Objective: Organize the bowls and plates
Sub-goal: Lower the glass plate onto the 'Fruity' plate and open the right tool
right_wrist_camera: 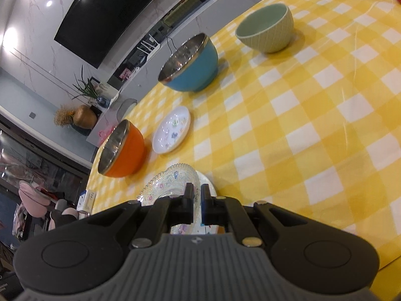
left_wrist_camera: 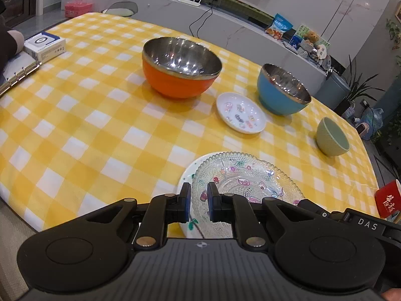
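Your left gripper has its fingers pinched narrow on the rim of the glass plate, which sits on a white plate at the table's near edge. Your right gripper grips the glass plate's opposite rim, fingers narrow.

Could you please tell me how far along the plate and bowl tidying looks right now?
Done: the glass plate sits on a white plate. In hand: both the left gripper and right gripper pinch the glass plate's rim. Left: small white plate, orange bowl, blue bowl, green bowl stand apart.
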A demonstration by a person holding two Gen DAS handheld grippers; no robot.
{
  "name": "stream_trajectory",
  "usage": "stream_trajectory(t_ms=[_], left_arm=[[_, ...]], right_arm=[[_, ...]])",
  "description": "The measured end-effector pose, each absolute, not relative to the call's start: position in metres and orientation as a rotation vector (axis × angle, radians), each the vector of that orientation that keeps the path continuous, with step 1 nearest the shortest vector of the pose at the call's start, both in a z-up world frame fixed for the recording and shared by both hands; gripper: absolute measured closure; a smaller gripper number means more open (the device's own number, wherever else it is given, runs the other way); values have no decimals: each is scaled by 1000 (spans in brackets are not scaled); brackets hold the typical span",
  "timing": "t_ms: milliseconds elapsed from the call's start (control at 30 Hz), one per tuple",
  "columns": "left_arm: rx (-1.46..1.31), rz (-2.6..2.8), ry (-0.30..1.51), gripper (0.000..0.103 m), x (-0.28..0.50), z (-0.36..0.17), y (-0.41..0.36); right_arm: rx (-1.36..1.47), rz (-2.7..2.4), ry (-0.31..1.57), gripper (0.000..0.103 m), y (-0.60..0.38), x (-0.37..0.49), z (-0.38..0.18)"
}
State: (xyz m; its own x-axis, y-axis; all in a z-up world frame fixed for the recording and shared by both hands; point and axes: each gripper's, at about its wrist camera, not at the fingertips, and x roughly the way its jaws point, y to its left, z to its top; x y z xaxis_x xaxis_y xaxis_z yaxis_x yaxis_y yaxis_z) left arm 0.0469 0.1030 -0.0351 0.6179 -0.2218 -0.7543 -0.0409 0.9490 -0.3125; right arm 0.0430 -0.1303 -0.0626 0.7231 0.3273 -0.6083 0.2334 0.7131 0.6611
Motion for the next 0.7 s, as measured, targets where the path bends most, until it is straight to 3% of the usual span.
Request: stream_trajectory(t_ms=[700], left_arm=[[-225, -90, 898, 89, 54, -53, 99]], right_arm=[[635, 78, 767, 99, -115, 52, -72]])
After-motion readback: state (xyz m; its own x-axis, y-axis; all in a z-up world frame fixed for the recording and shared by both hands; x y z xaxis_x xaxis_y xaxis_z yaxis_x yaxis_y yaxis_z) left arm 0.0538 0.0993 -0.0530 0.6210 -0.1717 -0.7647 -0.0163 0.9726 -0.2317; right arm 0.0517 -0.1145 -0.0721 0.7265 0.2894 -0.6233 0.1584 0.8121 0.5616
